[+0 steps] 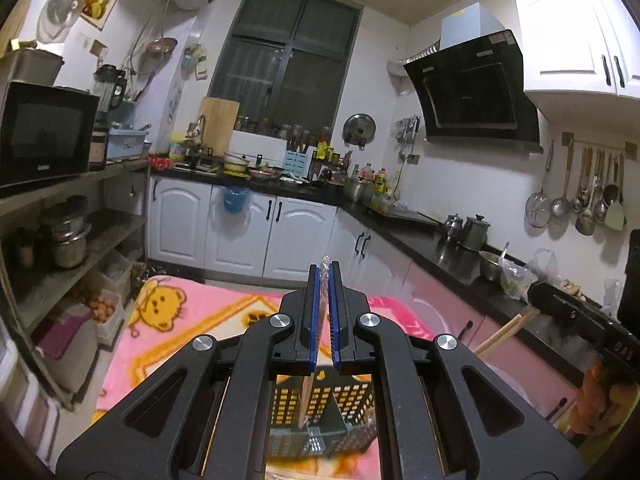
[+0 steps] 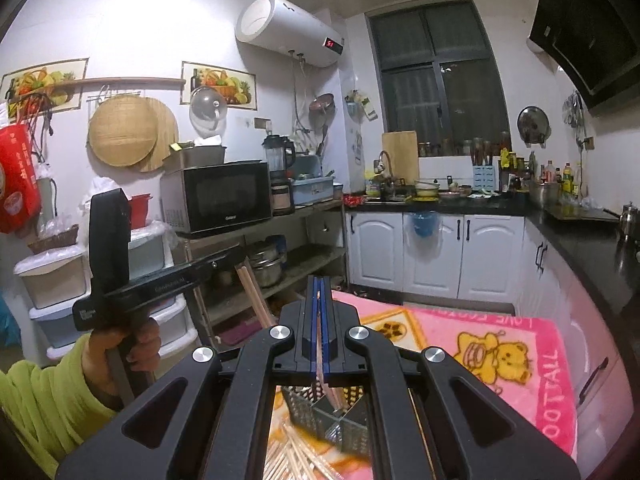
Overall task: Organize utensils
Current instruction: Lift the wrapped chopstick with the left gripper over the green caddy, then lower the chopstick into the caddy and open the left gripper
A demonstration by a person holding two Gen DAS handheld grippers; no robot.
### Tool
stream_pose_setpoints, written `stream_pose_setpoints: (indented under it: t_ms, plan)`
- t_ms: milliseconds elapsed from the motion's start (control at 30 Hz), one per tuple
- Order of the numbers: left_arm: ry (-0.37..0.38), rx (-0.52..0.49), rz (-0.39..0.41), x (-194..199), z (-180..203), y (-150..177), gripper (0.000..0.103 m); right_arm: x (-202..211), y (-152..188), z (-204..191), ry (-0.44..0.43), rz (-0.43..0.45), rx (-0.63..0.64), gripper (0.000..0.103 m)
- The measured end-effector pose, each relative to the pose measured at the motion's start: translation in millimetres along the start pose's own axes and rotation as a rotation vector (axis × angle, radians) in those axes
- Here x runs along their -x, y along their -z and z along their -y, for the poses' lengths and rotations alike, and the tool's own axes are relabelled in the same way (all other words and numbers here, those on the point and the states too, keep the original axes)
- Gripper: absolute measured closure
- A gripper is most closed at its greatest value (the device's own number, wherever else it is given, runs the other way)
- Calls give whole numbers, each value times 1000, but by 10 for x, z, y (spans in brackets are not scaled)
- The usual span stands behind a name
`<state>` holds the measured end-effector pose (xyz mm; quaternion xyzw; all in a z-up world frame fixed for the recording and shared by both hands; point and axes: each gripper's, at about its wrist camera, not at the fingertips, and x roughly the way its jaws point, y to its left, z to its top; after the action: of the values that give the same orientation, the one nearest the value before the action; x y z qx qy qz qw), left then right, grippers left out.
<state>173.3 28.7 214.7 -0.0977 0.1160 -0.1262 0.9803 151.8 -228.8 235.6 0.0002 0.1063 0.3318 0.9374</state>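
In the left wrist view my left gripper [image 1: 325,276] is shut on a wooden chopstick [image 1: 306,400] that hangs down over a black perforated utensil basket [image 1: 352,404]. At the right edge the right gripper [image 1: 534,292] carries chopsticks [image 1: 500,336]. In the right wrist view my right gripper [image 2: 319,286] is shut on chopsticks [image 2: 332,394] whose lower ends hang over the divided basket [image 2: 352,420]. A loose pile of chopsticks [image 2: 296,458] lies beside the basket. To the left, a hand in a green sleeve holds the left gripper [image 2: 240,258] with its chopstick [image 2: 254,298].
The basket stands on a pink bear-print blanket [image 1: 180,320] covering the table. A metal shelf rack with a microwave [image 1: 44,132] is on the left, white cabinets [image 1: 296,236] lie ahead, and a black counter [image 1: 424,236] with pots runs along the right.
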Motion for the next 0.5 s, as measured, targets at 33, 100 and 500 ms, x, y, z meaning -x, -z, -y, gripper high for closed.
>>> stream_pose_setpoints:
  t_ms: [33,100,500]
  plan:
    - [-1,0,-2,-38,4,-10,101,-24,-22,18,5,-2,-1,101]
    - [-4,0,-5,-105,14,-22,101,-71,-53,58,9,-6,-5,101]
    - [-15,6,-25,-406,11,16,101,-312,-57,235,23,-30,-56,101]
